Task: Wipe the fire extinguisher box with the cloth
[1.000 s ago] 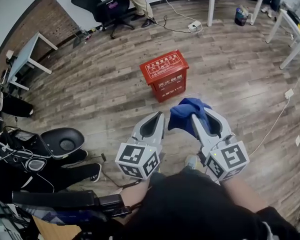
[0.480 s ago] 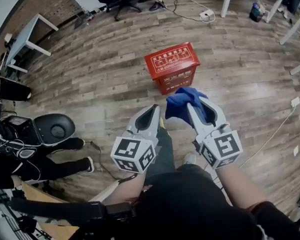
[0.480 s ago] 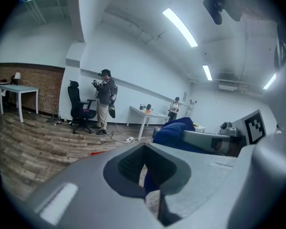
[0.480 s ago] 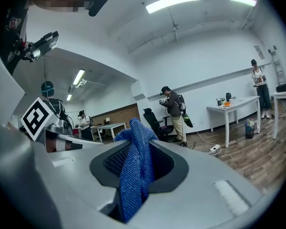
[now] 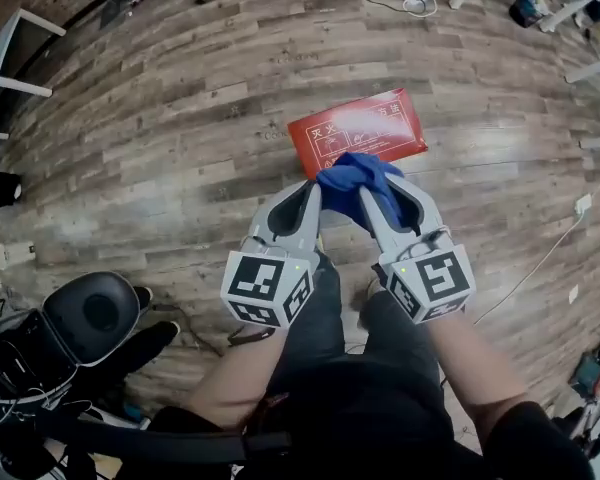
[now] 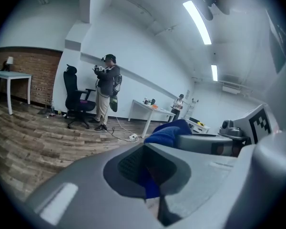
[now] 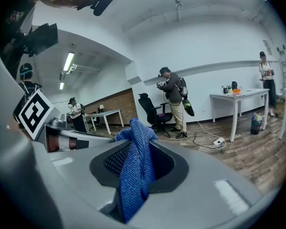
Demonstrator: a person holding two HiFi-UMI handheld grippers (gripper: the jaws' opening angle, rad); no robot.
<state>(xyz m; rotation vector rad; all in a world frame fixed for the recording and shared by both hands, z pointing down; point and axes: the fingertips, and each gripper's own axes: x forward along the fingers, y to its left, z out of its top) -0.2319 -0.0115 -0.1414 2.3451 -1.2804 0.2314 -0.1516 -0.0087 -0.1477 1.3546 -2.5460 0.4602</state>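
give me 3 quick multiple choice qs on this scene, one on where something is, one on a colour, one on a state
1. Where does the fire extinguisher box stand?
A) on a white table
B) on the wood floor, in front of the person
C) on an office chair

2. What colour is the cloth?
A) green
B) white
C) blue

3. What is the state of the right gripper?
A) shut on the cloth
B) open and empty
C) shut on a cable

Answers:
1 B, the head view shows the red box sitting on the planks.
2 C, it is blue in both the head view and the right gripper view.
3 A, the right gripper view shows the cloth pinched between its jaws.
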